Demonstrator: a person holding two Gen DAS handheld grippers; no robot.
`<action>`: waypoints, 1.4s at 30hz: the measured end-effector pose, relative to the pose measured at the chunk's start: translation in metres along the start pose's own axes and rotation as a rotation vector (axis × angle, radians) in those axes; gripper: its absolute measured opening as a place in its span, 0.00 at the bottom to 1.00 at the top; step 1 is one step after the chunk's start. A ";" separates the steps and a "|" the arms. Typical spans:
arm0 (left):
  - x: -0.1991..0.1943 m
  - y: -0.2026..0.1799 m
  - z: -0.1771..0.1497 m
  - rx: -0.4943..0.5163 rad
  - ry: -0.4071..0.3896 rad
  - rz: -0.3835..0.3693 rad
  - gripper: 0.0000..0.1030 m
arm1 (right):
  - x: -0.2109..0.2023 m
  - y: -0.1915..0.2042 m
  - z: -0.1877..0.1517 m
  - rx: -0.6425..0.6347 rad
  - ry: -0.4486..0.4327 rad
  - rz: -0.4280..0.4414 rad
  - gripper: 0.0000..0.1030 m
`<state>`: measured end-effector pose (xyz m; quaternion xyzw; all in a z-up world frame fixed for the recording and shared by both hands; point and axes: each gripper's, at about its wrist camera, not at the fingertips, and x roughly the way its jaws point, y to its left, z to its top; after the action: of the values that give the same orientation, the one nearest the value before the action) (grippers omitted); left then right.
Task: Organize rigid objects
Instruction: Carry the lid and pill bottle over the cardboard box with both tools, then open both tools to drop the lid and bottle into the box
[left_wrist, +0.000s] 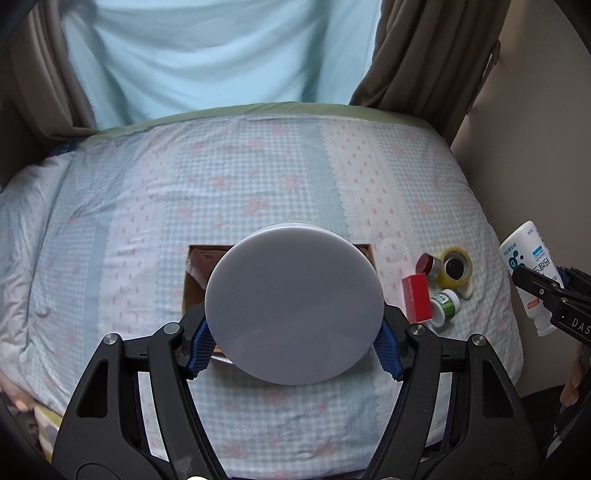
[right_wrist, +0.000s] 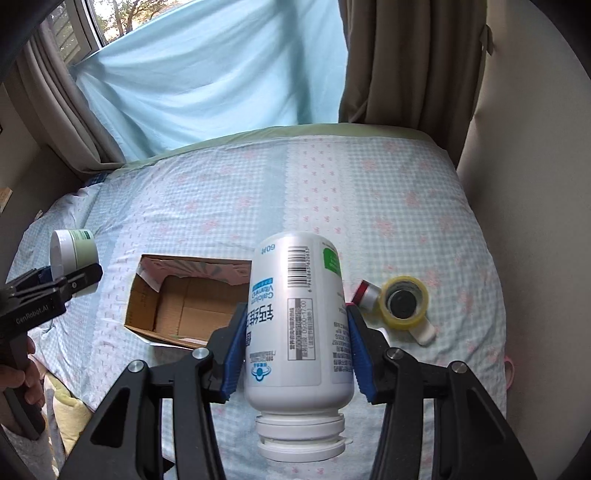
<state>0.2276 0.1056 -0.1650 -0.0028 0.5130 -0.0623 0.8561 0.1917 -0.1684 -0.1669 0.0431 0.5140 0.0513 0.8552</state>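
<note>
My left gripper (left_wrist: 293, 338) is shut on a round white-lidded jar (left_wrist: 293, 306), held above an open cardboard box (left_wrist: 194, 280) on the bed. From the right wrist view the jar (right_wrist: 75, 251) has a green label and sits in the left gripper (right_wrist: 70, 275). My right gripper (right_wrist: 297, 350) is shut on a white calcium bottle (right_wrist: 299, 321), cap toward the camera, held above the bed to the right of the box (right_wrist: 184, 302). The bottle also shows at the right edge of the left wrist view (left_wrist: 532, 273).
On the bed right of the box lie a red box (left_wrist: 417, 297), a small green-labelled jar (left_wrist: 445, 302), a red-capped jar (left_wrist: 428, 264) and a yellow tape roll (left_wrist: 456, 267). The tape (right_wrist: 404, 302) and red-capped jar (right_wrist: 365, 293) also show in the right wrist view. Curtains and a wall border the bed.
</note>
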 end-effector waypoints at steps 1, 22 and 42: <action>0.002 0.011 -0.003 0.001 0.005 0.004 0.66 | 0.002 0.014 0.002 0.005 0.005 0.010 0.45; 0.189 0.113 -0.019 -0.033 0.334 -0.037 0.66 | 0.195 0.162 0.025 -0.154 0.373 0.136 0.45; 0.297 0.086 -0.018 0.039 0.510 -0.002 0.75 | 0.309 0.167 -0.006 -0.390 0.563 0.082 0.45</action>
<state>0.3593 0.1592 -0.4406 0.0289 0.7111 -0.0716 0.6988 0.3232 0.0385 -0.4186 -0.1166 0.7080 0.1928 0.6693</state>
